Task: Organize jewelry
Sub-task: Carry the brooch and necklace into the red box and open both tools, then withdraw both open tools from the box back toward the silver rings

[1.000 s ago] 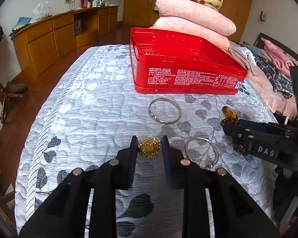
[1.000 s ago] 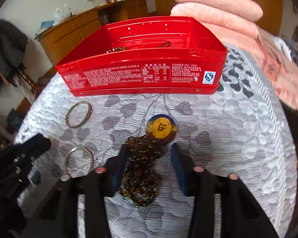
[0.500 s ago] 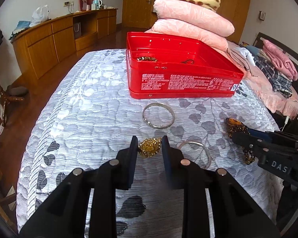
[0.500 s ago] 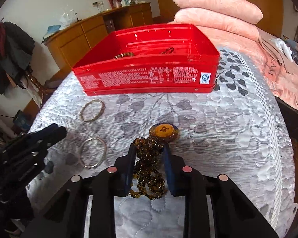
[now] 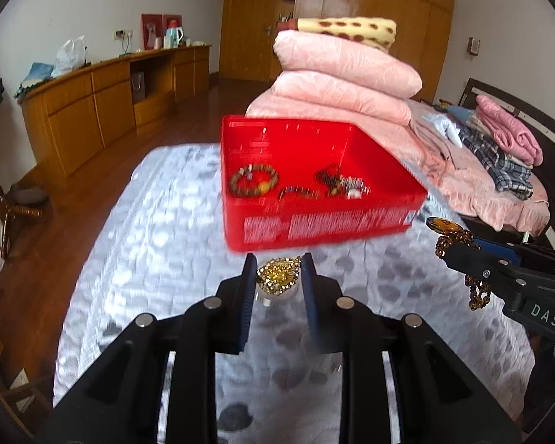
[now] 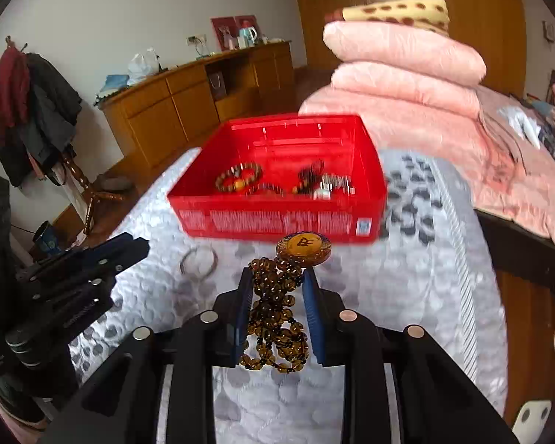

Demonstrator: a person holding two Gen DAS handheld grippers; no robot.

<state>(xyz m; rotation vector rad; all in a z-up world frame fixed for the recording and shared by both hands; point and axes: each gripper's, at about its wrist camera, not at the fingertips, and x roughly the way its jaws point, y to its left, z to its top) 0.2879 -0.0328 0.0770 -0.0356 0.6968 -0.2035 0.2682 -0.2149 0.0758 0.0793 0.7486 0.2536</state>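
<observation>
My left gripper [image 5: 277, 264] is shut on a gold filigree ornament [image 5: 277, 277] and holds it above the bedspread, just short of the red box [image 5: 314, 222]. My right gripper [image 6: 275, 277] is shut on an amber bead necklace [image 6: 275, 314] with a round gold medallion [image 6: 304, 246], also raised in front of the red box [image 6: 277, 218]. The box holds a bead bracelet [image 6: 238, 181] and several other pieces. A silver bangle [image 6: 199, 262] lies on the bedspread left of the right gripper.
The box sits on a grey floral bedspread [image 5: 159, 240]. Folded pink quilts [image 5: 344, 74] are stacked behind the box. Clothes lie on the bed at the right [image 5: 499, 162]. A wooden cabinet [image 5: 92, 111] lines the left wall.
Both grippers have risen off the bedspread with their jewelry and moved toward the red box. The box interior now shows from above.
</observation>
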